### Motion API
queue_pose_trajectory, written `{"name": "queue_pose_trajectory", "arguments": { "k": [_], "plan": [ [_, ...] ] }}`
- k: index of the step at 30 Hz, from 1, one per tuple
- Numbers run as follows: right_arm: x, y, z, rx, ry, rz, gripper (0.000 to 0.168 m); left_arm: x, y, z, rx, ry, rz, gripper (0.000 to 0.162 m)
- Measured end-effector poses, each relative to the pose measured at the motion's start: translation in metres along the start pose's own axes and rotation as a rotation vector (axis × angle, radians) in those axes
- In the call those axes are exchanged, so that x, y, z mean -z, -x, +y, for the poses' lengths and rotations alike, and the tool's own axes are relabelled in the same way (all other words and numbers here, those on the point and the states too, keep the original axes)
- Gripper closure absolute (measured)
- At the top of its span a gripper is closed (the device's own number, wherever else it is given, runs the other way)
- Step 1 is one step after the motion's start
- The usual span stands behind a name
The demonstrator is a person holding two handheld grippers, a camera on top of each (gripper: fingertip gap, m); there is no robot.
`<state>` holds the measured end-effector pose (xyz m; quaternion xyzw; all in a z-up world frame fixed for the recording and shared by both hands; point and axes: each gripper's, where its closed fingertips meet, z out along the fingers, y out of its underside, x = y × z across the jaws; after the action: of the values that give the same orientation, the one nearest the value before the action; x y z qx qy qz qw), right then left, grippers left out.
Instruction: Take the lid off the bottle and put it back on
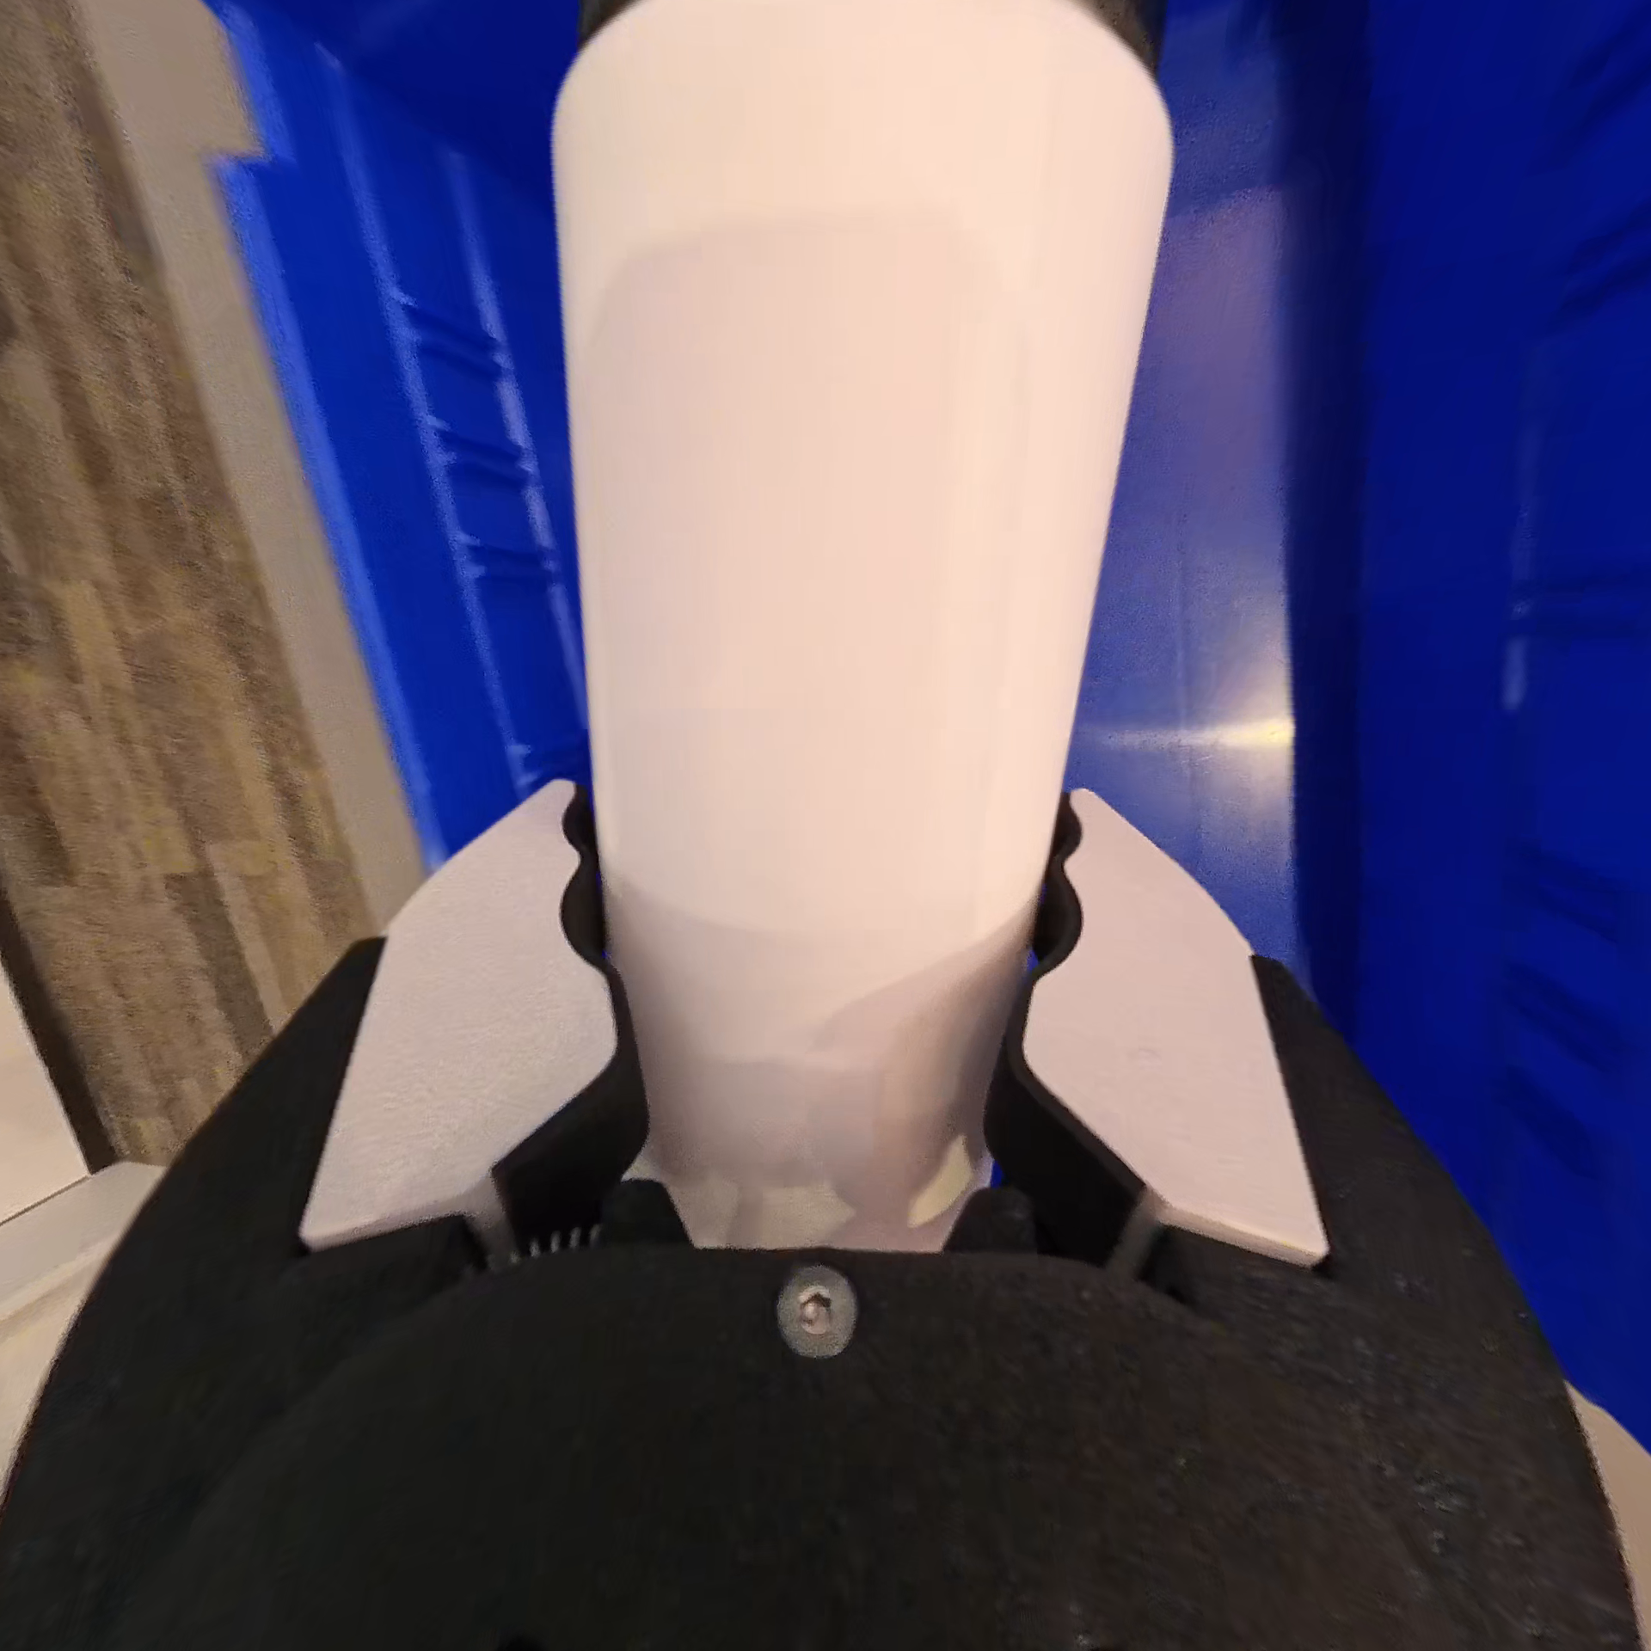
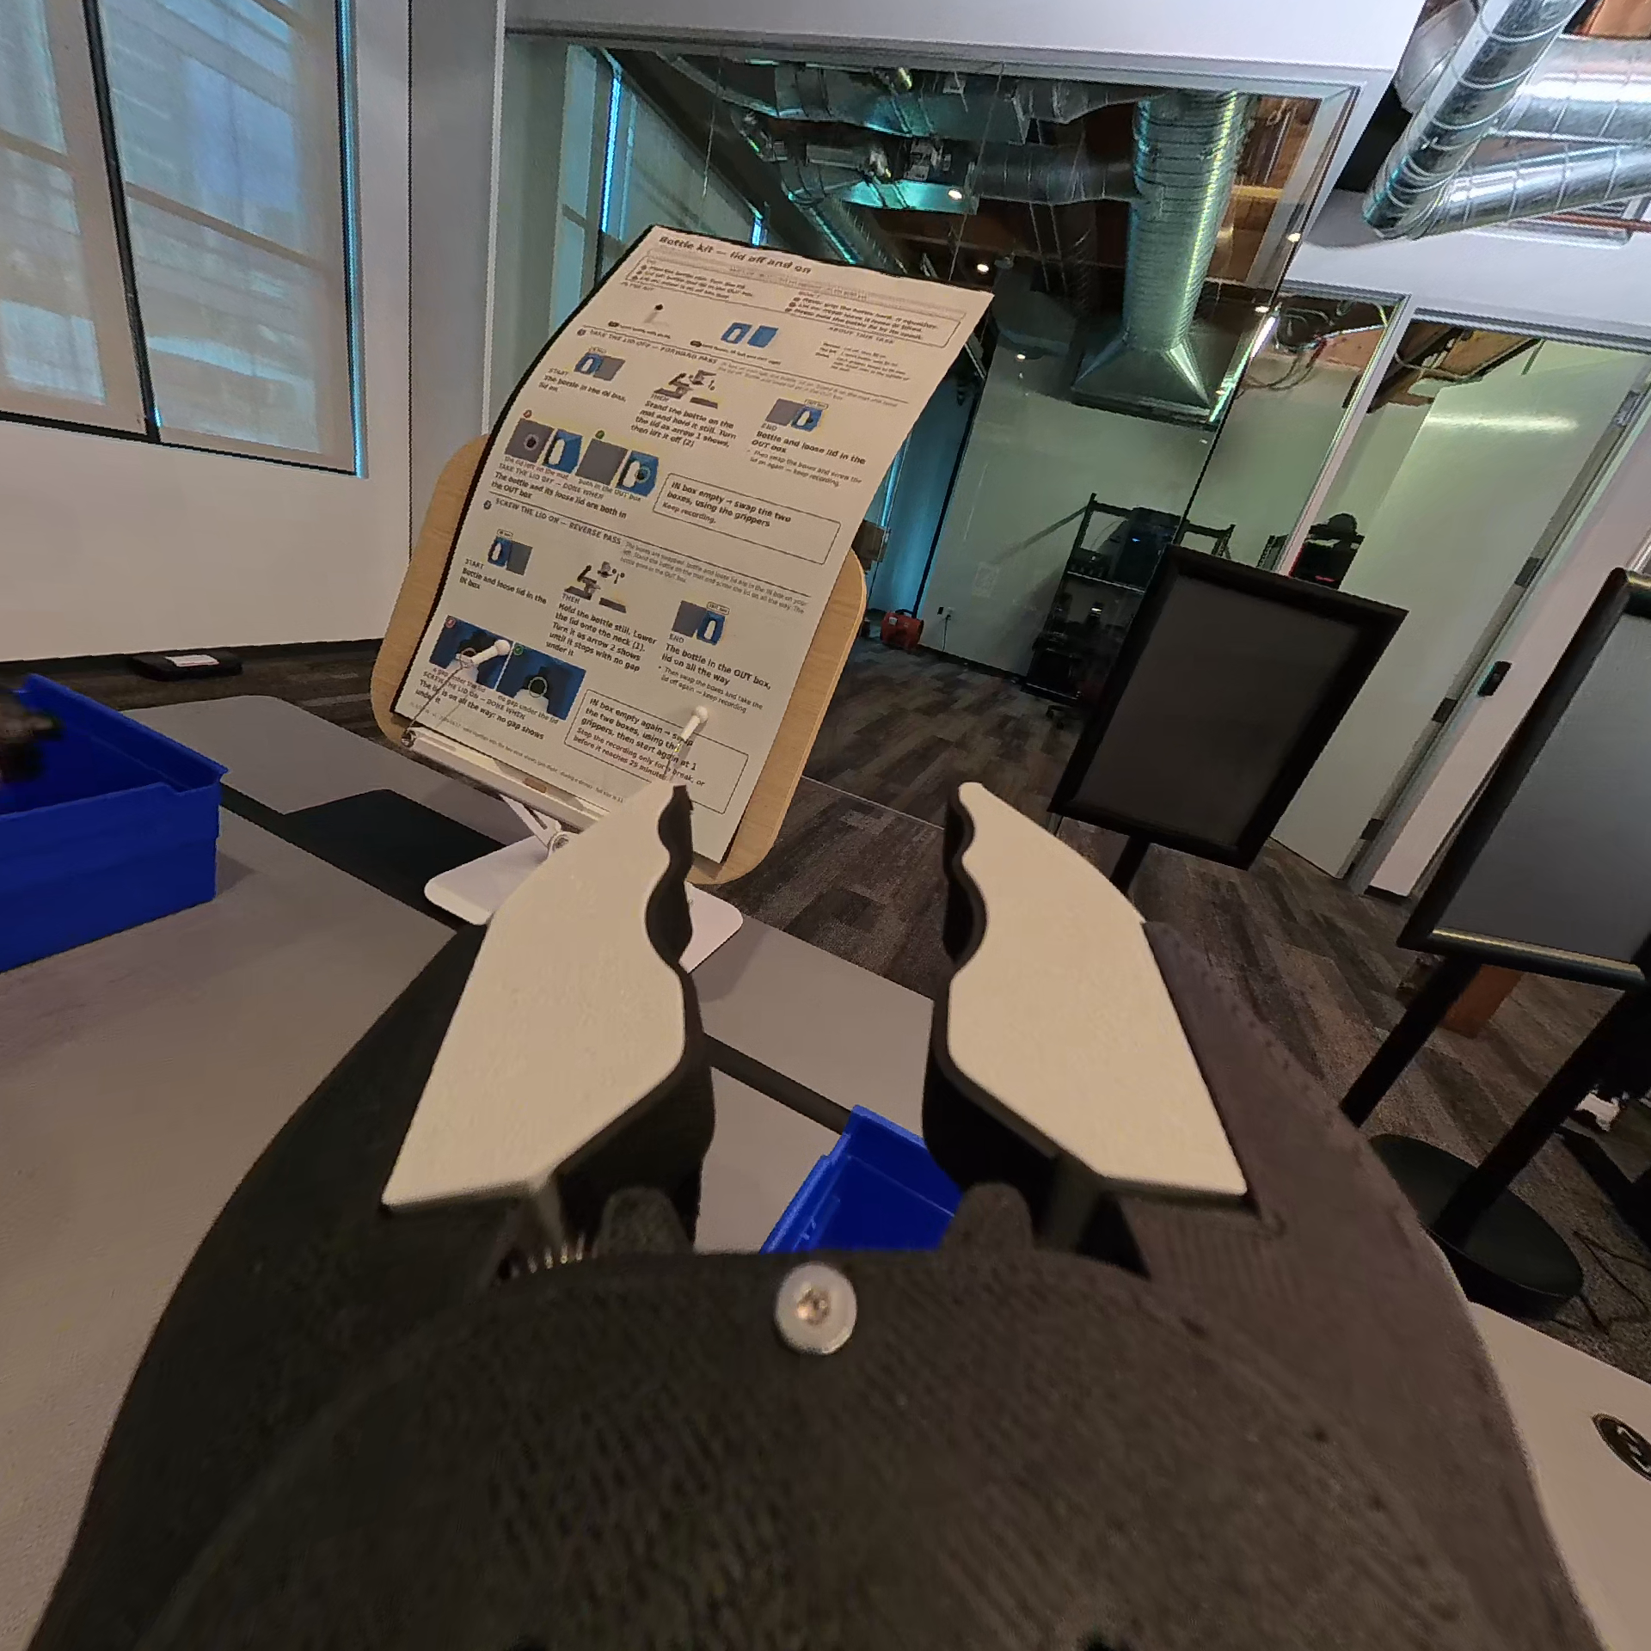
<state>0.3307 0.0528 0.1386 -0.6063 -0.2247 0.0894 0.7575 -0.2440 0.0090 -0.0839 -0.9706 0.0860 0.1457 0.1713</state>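
Fingers of my left gripper (image 1: 822, 858) are closed around a white bottle (image 1: 849, 536), one black wavy pad pressed against each side of its lower body. The bottle runs straight away from me down the middle of the left wrist view, wider at its far end, where a sliver of a dark lid (image 1: 1139, 22) shows at the top edge. Whether the lid is screwed tight I cannot tell. Behind and around the bottle is a blue plastic bin (image 1: 1429, 447), its ribbed wall on the left and a glossy wall on the right. Grey-brown carpet floor (image 1: 116, 625) shows at far left. This view is somewhat blurred.

My right gripper (image 2: 815, 808) holds nothing. Its two fingers stand apart with a clear gap between them, above a grey counter (image 2: 179, 1117). Through the gap near their base shows the corner of a second blue bin (image 2: 858, 1197). Another blue bin (image 2: 107, 831) sits on the counter at far left, with something dark at its rim that I cannot make out. Just beyond my fingertips stands a wooden stand (image 2: 831, 643) on a white foot, holding a printed instruction sheet (image 2: 715, 465) that leans back. To the right, off the counter, stand two dark framed panels (image 2: 1224, 706) on black posts. The bottle does not appear in the right wrist view.
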Motion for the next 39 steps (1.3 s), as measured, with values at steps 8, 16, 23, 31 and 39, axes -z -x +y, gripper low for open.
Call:
{"name": "queue_pose_trajectory", "arguments": {
  "k": [8, 16, 23, 31, 39],
  "plan": [
    [0.000, 0.003, -0.001, 0.003, -0.001, -0.005, 0.113, 0.097, -0.001, -0.032, 0.009, -0.340, -0.116, 0.066],
    [0.000, 0.005, 0.000, 0.004, 0.004, -0.009, 0.113, 0.095, -0.017, -0.028, -0.021, -0.319, -0.036, 0.066],
    [-0.001, 0.004, 0.002, 0.009, 0.011, -0.009, 0.113, 0.006, -0.022, -0.010, -0.038, -0.067, 0.104, 0.066],
    [0.000, -0.003, 0.001, -0.002, 0.004, 0.001, 0.113, -0.041, -0.030, 0.007, -0.044, 0.059, 0.200, 0.066],
    [0.004, -0.009, -0.003, -0.004, -0.006, 0.012, 0.113, -0.044, -0.038, 0.012, -0.049, 0.075, 0.272, 0.069]
  ]
}}
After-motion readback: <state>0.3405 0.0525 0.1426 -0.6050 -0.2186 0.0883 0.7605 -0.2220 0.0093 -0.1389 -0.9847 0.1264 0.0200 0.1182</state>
